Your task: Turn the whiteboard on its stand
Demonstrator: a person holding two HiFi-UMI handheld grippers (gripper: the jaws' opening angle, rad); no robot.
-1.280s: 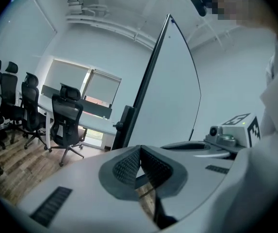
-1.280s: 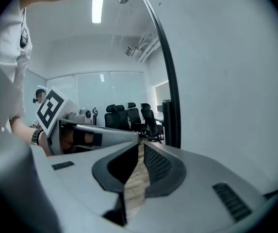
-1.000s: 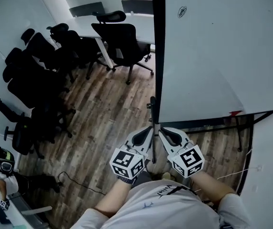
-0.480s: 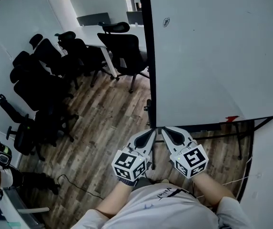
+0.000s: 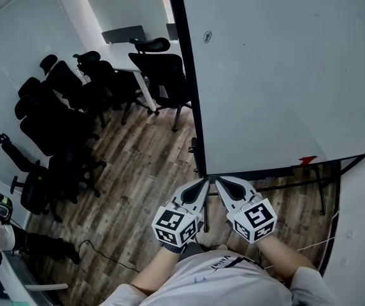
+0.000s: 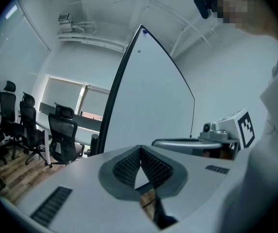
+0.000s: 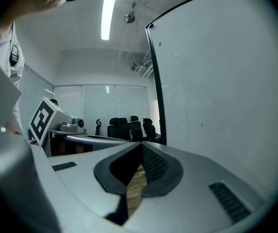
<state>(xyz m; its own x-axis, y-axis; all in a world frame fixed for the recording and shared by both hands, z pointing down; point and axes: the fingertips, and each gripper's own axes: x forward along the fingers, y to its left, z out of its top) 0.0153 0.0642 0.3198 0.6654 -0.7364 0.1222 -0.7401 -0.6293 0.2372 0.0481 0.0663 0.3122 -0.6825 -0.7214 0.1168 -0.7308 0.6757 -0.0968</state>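
The whiteboard (image 5: 284, 75) filled the frame's upper right, its dark edge shifted leftward, as the right gripper (image 5: 219, 181) snapped shut empty beside the shut, empty left gripper (image 5: 203, 182) at lower centre, suggesting the turn had barely begun.

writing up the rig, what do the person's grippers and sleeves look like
The left gripper and right gripper are pale grey tapering shells with dark ribbed pads. Each carries a white cube with black square markers. The person wears a light short-sleeved T-shirt.
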